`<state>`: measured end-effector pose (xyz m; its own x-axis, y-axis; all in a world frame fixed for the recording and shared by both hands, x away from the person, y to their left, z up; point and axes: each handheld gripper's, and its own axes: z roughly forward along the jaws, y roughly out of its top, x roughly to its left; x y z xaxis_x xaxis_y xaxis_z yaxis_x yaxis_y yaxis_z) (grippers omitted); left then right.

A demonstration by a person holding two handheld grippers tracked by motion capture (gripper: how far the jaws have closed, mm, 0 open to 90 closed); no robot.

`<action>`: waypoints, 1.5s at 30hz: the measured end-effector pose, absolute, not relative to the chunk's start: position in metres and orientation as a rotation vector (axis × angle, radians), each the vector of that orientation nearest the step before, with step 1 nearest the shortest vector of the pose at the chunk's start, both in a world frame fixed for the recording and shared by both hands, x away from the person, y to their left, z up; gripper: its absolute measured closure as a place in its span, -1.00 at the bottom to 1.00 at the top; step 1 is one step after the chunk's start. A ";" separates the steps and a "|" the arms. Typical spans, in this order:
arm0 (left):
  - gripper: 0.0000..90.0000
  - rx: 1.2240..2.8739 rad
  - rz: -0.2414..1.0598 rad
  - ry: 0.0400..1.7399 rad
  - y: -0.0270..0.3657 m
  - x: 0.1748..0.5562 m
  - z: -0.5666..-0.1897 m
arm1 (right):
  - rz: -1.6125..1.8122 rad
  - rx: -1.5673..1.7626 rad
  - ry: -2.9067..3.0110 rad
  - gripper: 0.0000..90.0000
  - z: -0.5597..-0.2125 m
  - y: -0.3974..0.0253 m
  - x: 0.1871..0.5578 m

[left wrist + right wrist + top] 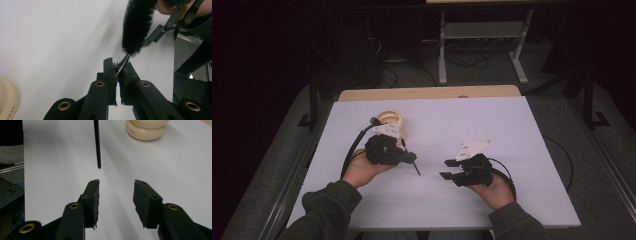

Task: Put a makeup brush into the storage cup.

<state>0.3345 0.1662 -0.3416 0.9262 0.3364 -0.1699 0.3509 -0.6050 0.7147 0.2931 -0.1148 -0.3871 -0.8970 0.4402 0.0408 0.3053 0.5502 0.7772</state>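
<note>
My left gripper point(117, 67) has its jaws pinched tight on what looks like a slim black brush point(136, 27), held above the white table point(512, 130). My right gripper point(116, 186) waits spread wide, holding nothing, near the brush's tip. A cream ring point(391, 119) sits behind.

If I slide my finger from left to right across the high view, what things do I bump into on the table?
Left gripper with the cream ring-shaped thing just behind it → thin black stick it holds → right gripper.
</note>
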 end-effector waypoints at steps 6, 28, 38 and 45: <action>0.89 2.262 -0.013 0.497 0.171 0.338 -0.340 | 1.262 0.663 2.616 0.06 -0.388 -0.121 0.295; 0.89 2.241 0.008 0.555 0.183 0.351 -0.333 | 1.256 0.765 2.570 -0.19 -0.387 -0.149 0.297; 0.89 2.230 0.018 0.579 0.189 0.358 -0.328 | 1.248 0.794 2.552 -0.23 -0.387 -0.159 0.297; 0.89 2.223 0.018 0.605 0.194 0.363 -0.324 | 1.245 0.816 2.540 -0.27 -0.389 -0.167 0.297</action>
